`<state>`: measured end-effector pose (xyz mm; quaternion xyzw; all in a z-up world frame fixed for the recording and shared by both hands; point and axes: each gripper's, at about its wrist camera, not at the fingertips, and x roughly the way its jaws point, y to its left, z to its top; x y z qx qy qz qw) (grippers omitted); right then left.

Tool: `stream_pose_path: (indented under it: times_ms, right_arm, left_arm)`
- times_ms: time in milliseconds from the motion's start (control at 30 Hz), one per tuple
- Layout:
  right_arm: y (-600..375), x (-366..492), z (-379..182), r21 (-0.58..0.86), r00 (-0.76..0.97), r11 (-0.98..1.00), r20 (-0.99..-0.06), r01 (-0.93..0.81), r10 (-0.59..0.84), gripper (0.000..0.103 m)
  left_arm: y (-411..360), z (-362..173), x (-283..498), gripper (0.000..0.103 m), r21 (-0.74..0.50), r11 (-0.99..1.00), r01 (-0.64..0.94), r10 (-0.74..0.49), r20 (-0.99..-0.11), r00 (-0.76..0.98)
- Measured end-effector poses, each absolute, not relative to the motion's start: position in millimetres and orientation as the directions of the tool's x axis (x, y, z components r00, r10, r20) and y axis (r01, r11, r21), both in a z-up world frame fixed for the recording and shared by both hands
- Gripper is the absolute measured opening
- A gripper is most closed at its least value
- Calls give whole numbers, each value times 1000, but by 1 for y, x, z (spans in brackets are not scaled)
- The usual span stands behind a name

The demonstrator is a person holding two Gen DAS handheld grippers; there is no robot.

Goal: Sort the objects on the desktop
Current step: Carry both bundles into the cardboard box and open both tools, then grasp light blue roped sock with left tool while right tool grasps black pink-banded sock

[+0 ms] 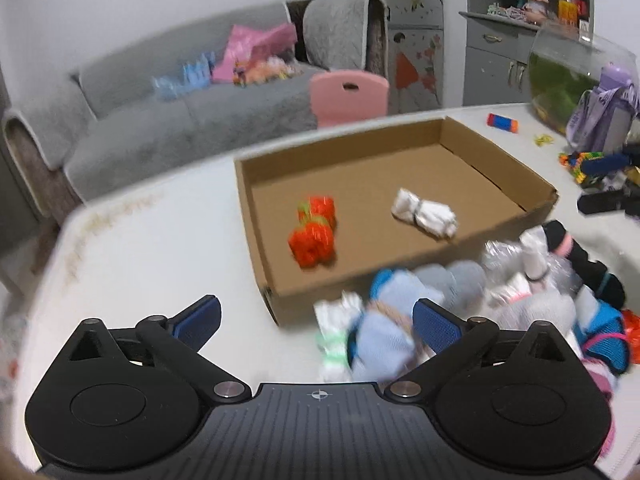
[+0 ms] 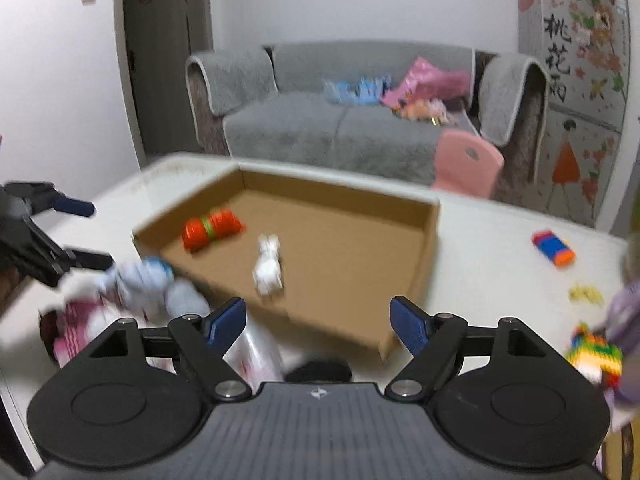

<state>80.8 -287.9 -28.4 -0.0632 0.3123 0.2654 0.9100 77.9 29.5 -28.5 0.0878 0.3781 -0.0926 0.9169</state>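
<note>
Here both tongs, left tongs [image 1: 316, 322] and right tongs [image 2: 318, 320], gape empty before the cardboard box [image 2: 430, 248] holding two sock rolls.

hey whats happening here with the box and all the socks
A person is sorting rolled sock bundles into a shallow cardboard box on a white table, with a gripper in each hand. An orange bundle and a white bundle already lie inside. The left gripper and right gripper are both open with nothing between the fingers. A pile of socks waits beside the box.
</note>
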Motion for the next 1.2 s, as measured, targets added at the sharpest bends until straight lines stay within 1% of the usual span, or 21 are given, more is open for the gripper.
stream_pose_path:
  times_ms: [33,100,200,567,700,767,800,900,1033,1067,1133,1200]
  right_arm:
    - [-288,82,-35,59,655,857,-619,-512,433,81]
    - [-287,85,-48,50,639,867,-655,-495,403,81]
    - [-289,83,-62,39,630,873,-677,-486,381,80]
    - [-293,80,-72,3,622,873,-700,-488,350,78]
    - [-294,82,-75,9,617,877,-708,-481,345,74]
    - [-293,85,-79,3,601,875,-725,-484,335,64]
    - [-292,85,-81,0,597,874,-731,-485,331,62]
    - [-294,84,-81,-8,597,875,-735,-484,323,61]
    - [-300,86,-82,6,596,882,-735,-471,324,62]
    - [-300,86,-81,10,592,882,-738,-472,325,62]
    - [-300,86,-81,7,593,882,-737,-472,323,62]
    - [-300,86,-80,9,593,881,-737,-472,325,62]
  left_arm:
    - [30,-32,80,103,85,969,234,-104,-717,689]
    - [31,-35,82,103,45,971,235,-130,-723,678]
    - [31,-39,83,103,0,971,237,-161,-734,660]
    - [7,-50,82,103,38,948,317,-184,-747,639]
    - [-1,-52,84,103,41,939,341,-198,-746,635]
    - [-6,-57,85,103,35,936,351,-204,-757,620]
    - [-8,-58,86,102,27,934,357,-212,-763,611]
    - [-15,-56,82,101,8,919,394,-252,-757,603]
    - [-22,-54,75,101,14,897,442,-288,-740,608]
    - [-22,-56,76,98,5,896,443,-291,-747,597]
    - [-21,-61,80,87,-25,897,442,-301,-766,568]
    - [-18,-65,82,71,-76,893,444,-332,-777,534]
